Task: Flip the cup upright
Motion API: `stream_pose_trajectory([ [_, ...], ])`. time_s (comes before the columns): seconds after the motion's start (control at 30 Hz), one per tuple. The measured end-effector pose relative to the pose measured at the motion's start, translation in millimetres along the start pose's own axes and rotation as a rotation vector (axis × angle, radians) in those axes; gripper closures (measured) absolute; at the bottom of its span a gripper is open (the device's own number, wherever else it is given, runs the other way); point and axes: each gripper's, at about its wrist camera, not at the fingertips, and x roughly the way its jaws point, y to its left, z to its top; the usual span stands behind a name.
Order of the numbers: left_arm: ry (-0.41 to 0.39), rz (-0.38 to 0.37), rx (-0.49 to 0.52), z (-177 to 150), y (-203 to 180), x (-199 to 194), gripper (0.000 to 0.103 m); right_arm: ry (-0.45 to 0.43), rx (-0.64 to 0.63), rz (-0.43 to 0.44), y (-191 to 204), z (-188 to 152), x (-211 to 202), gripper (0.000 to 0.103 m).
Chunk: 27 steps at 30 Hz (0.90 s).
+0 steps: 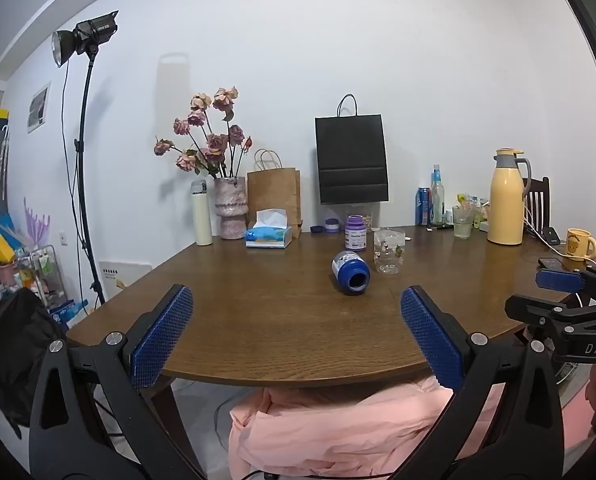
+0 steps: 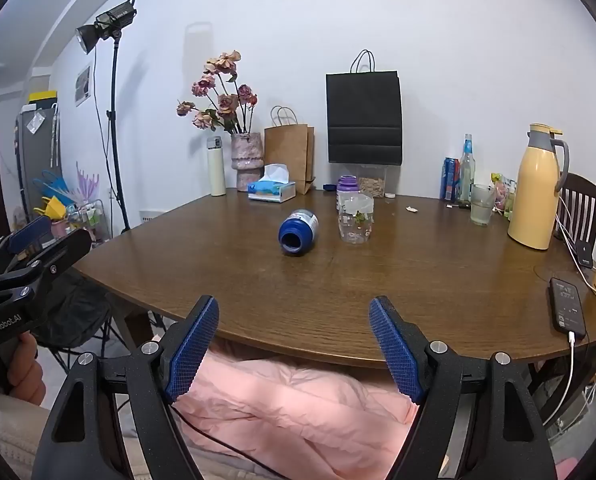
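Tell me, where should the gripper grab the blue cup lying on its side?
Probably around its round middle, coming from above. The blue cup lies tipped on the wooden table, open mouth facing the open right gripper. Its curved sides are free, though the clear glass stands near its far end.

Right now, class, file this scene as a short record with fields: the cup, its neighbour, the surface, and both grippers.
cup: blue cup lying on its side, open mouth toward the cameras
neighbour: clear glass upright beside it
surface: wooden table
left gripper: open, holding nothing
right gripper: open, holding nothing
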Motion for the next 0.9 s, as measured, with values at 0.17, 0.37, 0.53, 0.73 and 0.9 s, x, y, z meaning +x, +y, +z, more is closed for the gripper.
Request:
stream_pose_trajectory([
  [0.17, -0.001, 0.0, -0.003, 0.0, 0.4, -0.7, 0.0, 0.0, -0.002, -0.001, -0.1, -0.3, 0.7, 0.02],
  [0.37, -0.001, 0.0, -0.002, 0.3, 0.4, -1.2, 0.0, 0.003, -0.002, -0.001, -0.1, -0.5, 1.6, 0.02],
  [0.53, 0.002, -0.001, -0.002, 0.0, 0.2, 0.0, 0.0, 0.001, -0.001, 0.0, 0.1, -0.5, 0.4, 0.02],
  [0.73, 0.003, -0.002, -0.002, 0.1, 0.2, -0.1, 0.0, 0.001, 0.001, -0.001, 0.5, -0.4, 0.0, 0.02],
  [0.9, 0.006, -0.007, -0.001, -3.7, -4.2, 1.4, 0.0, 0.002, 0.002, 0.001, 0.7, -0.5, 0.1, 0.02],
])
